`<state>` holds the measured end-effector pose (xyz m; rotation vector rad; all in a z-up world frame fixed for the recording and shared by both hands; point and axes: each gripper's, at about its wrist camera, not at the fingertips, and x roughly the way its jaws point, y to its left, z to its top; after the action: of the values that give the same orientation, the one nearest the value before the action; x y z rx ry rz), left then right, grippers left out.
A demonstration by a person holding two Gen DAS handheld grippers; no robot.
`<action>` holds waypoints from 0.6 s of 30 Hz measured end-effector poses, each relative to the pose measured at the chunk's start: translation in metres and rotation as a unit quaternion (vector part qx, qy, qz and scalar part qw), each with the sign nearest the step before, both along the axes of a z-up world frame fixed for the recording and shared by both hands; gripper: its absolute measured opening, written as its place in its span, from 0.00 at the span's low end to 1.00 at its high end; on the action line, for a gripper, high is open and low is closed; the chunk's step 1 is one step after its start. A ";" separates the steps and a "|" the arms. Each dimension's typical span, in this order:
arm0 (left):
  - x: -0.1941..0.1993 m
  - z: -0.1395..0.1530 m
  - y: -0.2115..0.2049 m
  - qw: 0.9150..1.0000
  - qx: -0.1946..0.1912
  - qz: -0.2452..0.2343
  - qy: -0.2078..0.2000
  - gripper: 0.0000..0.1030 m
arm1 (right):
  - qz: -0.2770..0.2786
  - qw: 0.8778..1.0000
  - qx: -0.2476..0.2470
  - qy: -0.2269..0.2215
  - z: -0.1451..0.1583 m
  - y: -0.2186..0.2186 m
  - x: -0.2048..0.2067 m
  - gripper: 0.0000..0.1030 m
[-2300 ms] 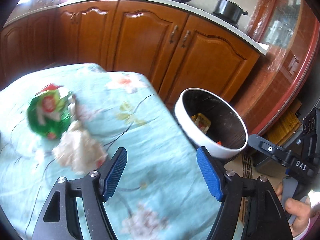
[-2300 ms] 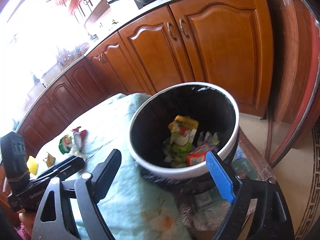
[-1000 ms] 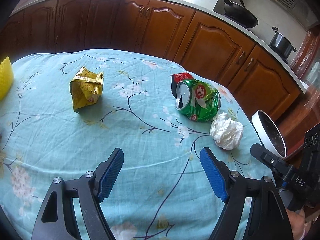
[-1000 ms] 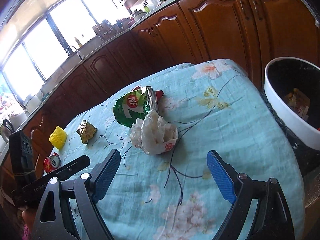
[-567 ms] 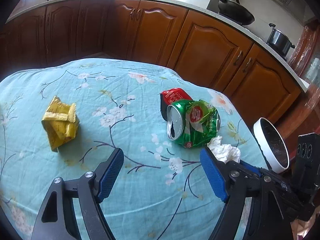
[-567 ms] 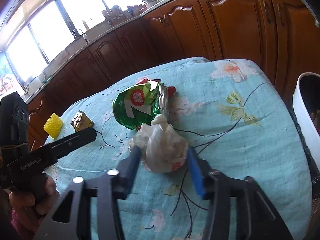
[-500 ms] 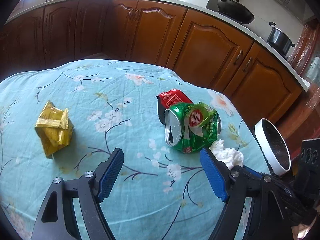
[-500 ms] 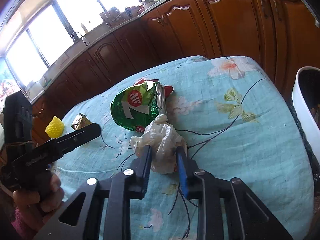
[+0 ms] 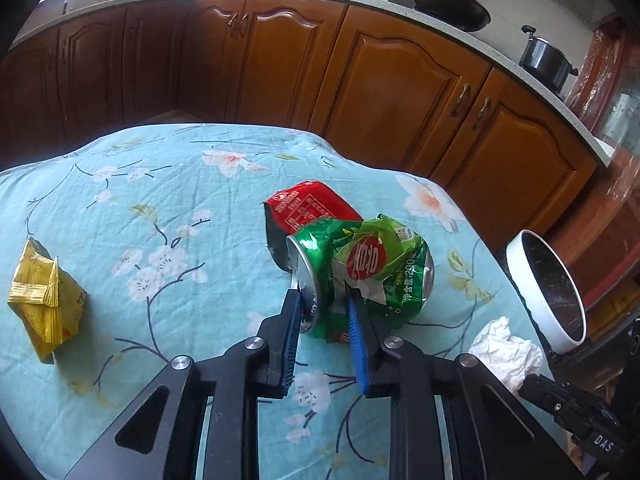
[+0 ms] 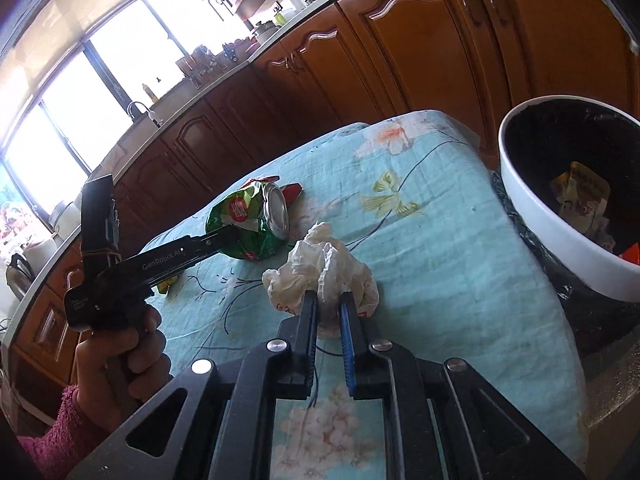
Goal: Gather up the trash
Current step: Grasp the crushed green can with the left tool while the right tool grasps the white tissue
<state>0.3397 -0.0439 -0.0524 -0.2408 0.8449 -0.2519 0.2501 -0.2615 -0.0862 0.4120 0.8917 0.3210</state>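
Across the flowered tablecloth (image 9: 168, 184), both grippers, wide open a second ago, are closing: left gripper (image 9: 324, 300) pinching the crushed green can (image 9: 360, 276), right gripper (image 10: 329, 307) squeezing the crumpled tissue (image 10: 320, 268), bin (image 10: 532, 216) waiting far right.

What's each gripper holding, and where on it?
Left gripper is closing on the green can at its top rim end. Right gripper is closing on the tissue wad's near side.

Your red can (image 9: 306, 208) is half hidden behind the green can (image 9: 360, 276). The bin (image 10: 560, 240) is cut by the right edge. The yellow wrapper (image 10: 166, 286) shows only a corner below your left gripper (image 10: 224, 240).
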 end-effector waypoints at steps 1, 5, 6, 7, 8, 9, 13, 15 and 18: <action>-0.005 0.001 0.000 1.000 -0.005 -0.004 -0.002 0.18 | -0.002 1.000 0.002 0.000 0.000 -0.001 -0.002 0.10; -0.026 0.007 -0.003 1.000 -0.011 -0.021 -0.007 0.15 | -0.007 1.000 0.003 -0.003 0.003 -0.006 -0.008 0.10; -0.034 0.010 0.000 1.000 -0.014 -0.026 -0.009 0.15 | -0.008 1.000 0.003 -0.004 0.005 -0.007 -0.008 0.10; -0.040 0.011 -0.001 0.999 -0.016 -0.029 -0.009 0.15 | -0.009 1.000 0.002 -0.005 0.006 -0.009 -0.008 0.10; -0.047 0.012 0.001 0.999 -0.020 -0.033 -0.007 0.15 | -0.010 1.000 0.001 -0.007 0.008 -0.010 -0.009 0.10; -0.053 0.013 0.002 0.999 -0.026 -0.037 -0.005 0.15 | -0.010 1.000 0.000 -0.009 0.009 -0.012 -0.010 0.10; -0.074 0.016 0.005 0.998 -0.038 -0.048 0.003 0.15 | -0.011 1.000 -0.014 -0.009 0.015 -0.015 -0.014 0.10; -0.077 0.015 0.005 0.998 -0.035 -0.050 0.013 0.15 | -0.007 1.000 -0.028 -0.001 0.015 -0.014 -0.012 0.10; -0.076 0.013 0.002 0.999 -0.017 -0.044 0.021 0.16 | -0.006 0.999 -0.037 0.012 0.007 -0.011 -0.004 0.15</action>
<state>0.2633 -0.0421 -0.0397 -0.2427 0.8938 -0.3447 0.2459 -0.2727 -0.0789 0.3535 0.9219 0.2717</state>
